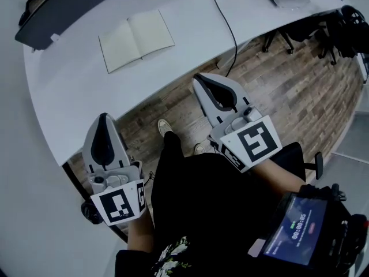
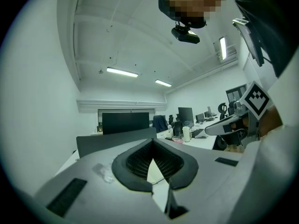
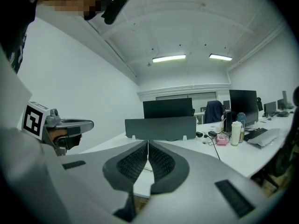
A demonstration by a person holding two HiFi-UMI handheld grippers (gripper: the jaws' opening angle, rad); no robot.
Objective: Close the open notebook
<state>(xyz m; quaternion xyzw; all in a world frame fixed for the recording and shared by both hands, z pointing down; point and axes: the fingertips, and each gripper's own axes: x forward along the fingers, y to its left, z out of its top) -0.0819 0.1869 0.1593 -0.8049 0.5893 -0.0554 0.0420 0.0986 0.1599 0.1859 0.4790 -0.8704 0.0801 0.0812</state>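
The open notebook [image 1: 136, 39] lies flat on the white table [image 1: 75, 103], its cream pages facing up, at the upper left of the head view. Both grippers hang short of the table's front edge, pointing toward it. My left gripper [image 1: 104, 118] is below the notebook and well apart from it, its jaws shut and empty; its tips [image 2: 152, 141] meet in the left gripper view. My right gripper [image 1: 198, 77] is to the right of the notebook, over the wooden floor, also shut with nothing held; in the right gripper view its jaws [image 3: 148, 143] touch along a thin line.
A dark panel [image 1: 69, 7] stands behind the notebook at the table's far side. A black cable [image 1: 228, 27] runs across the table to the right of the notebook. Office chairs [image 1: 346, 30] stand at the right. The person's shoes [image 1: 165, 127] are on the floor under the table's edge.
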